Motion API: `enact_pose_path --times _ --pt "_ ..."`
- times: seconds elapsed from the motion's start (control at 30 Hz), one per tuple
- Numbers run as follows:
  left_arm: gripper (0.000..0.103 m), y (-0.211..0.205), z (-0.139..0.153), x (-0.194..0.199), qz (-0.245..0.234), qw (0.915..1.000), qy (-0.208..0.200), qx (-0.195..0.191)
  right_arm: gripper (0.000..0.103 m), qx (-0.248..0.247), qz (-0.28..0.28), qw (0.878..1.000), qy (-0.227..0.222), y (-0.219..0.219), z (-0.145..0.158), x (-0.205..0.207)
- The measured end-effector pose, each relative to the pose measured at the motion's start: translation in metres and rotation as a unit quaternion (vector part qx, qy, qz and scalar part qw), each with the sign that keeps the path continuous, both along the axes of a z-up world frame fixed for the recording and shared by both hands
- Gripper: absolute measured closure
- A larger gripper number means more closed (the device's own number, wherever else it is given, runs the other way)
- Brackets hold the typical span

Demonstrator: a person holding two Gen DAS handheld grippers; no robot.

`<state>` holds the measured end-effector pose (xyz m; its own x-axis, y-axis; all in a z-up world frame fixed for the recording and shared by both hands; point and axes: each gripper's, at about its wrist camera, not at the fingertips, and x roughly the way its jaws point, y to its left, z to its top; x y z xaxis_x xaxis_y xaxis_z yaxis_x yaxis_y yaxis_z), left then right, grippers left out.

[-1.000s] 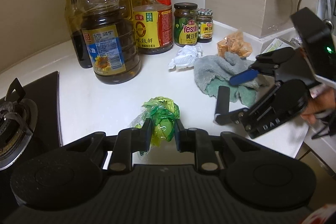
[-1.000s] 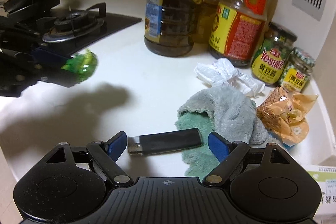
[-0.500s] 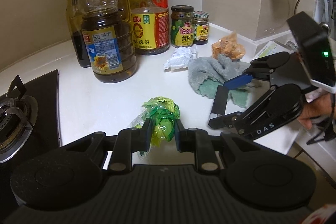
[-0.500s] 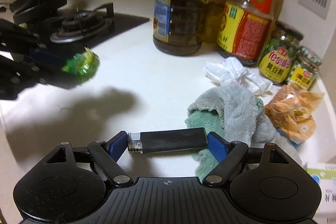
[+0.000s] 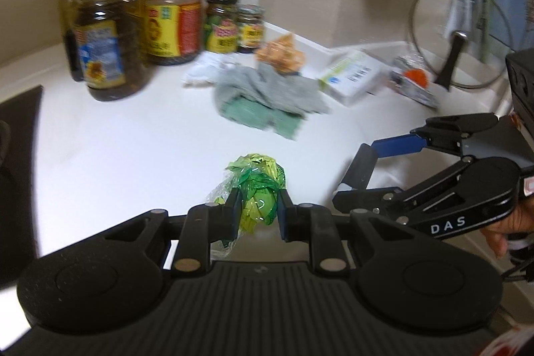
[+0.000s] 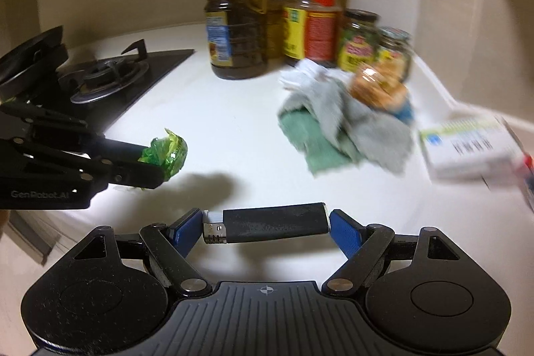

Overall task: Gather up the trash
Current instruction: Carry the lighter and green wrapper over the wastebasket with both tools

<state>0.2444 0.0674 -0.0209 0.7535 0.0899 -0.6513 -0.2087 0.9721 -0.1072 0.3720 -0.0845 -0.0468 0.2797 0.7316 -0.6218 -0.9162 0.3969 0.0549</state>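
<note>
Two pieces of trash are already in hand, both lifted clear of the white worktop (image 5: 110, 149).

Left gripper (image 5: 257, 211): jaws drawn close, pinching a crumpled green-and-clear plastic wrapper (image 5: 257, 189). The wad bulges above the pads and a clear tail hangs below them. Judged very light, soft and springy, with a slick film; a grip across the thick middle of the wad, as now, should keep it from sliding out.

Right gripper (image 6: 267, 224): jaws spread wide, yet clamped end to end on a black, matte, bar-shaped lighter with a metal-and-white head (image 6: 267, 222). It lies crosswise between the blue pads (image 6: 345, 231), head toward the left pad. Judged rigid, light, fairly smooth; held by its two small ends it could pivot or pop free, so a grip across its flat sides would be safer.

Left on the worktop, near the jars and oil bottles (image 6: 240, 32):
- crumpled white paper (image 6: 302, 74), touching the cloth;
- scrunched orange snack bag (image 6: 373, 85), resting on the cloth's far edge;
- grey-and-green cloth (image 6: 337, 122), soft, probably not trash.

A white carton (image 6: 467, 145) lies to the right, blurred.
</note>
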Motion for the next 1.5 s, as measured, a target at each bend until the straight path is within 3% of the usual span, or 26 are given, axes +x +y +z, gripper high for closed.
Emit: enact_pose_path --times 0.33,0.7,0.97,1.5 --pt "0.084 -0.048 -0.004 -0.023 -0.065 0.9966 0.013 -0.048 0.021 -0.025 -0.05 0.998 0.038 -0.064 -0.013 -0.047" --pt "0.084 -0.077 -0.031 -0.039 -0.104 0.9908 0.055 -0.068 0.021 -0.064 -0.068 0.993 0.077 -0.086 -0.053 -0.071" --pt "0.084 -0.08 -0.064 -0.041 -0.088 0.9878 0.091 -0.09 0.021 -0.087 -0.072 0.99 0.086 -0.087 -0.078 -0.075" --pt "0.084 -0.067 -0.11 -0.048 -0.047 0.9835 0.141 -0.103 0.021 -0.126 -0.028 0.99 0.063 -0.066 -0.11 -0.095"
